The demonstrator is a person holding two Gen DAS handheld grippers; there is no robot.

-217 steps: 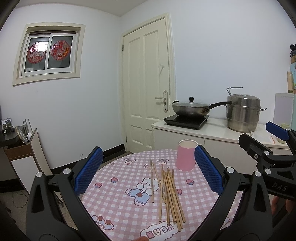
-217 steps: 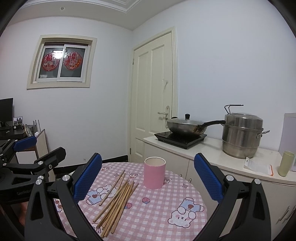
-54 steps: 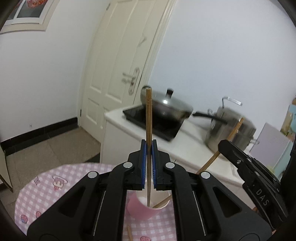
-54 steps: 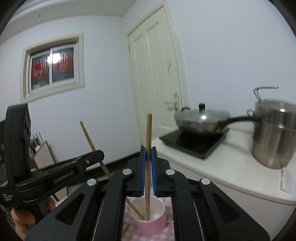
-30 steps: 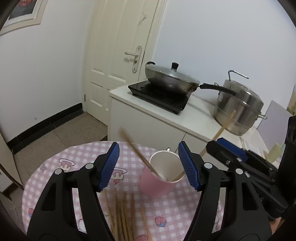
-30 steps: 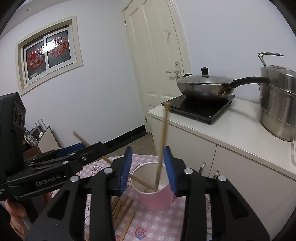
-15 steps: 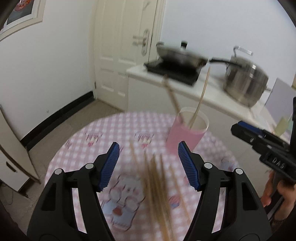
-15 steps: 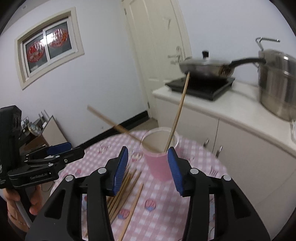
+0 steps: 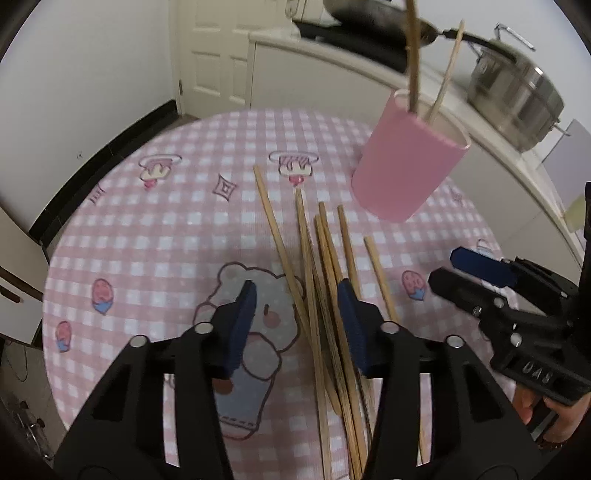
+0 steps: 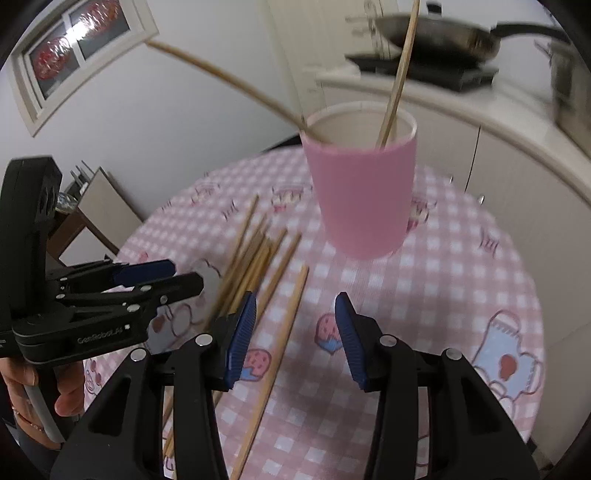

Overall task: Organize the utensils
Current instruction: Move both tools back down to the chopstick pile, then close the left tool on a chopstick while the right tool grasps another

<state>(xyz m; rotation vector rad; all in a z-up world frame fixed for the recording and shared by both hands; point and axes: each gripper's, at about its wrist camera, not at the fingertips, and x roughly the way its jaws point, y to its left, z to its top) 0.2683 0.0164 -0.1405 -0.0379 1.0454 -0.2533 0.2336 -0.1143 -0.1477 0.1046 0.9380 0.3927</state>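
A pink cup (image 9: 404, 166) (image 10: 360, 192) stands on the round table with two wooden chopsticks (image 9: 413, 55) (image 10: 397, 77) leaning in it. Several loose chopsticks (image 9: 321, 273) (image 10: 255, 258) lie in a heap on the pink checked cloth in front of the cup. My left gripper (image 9: 297, 326) is open, low over the heap, its blue pads either side of a few sticks. My right gripper (image 10: 293, 332) is open over the single rightmost chopstick (image 10: 286, 328). Each gripper shows in the other's view, the right (image 9: 480, 266) and the left (image 10: 147, 271).
The round table edge (image 9: 51, 258) drops to the floor at the left. A white counter (image 9: 491, 147) behind the table carries a wok (image 10: 436, 33) on a hob and a steel steamer pot (image 9: 517, 96).
Both grippers have dropped from beside the cup down toward the loose chopsticks and tilted to face the tabletop. The two chopsticks stay in the cup.
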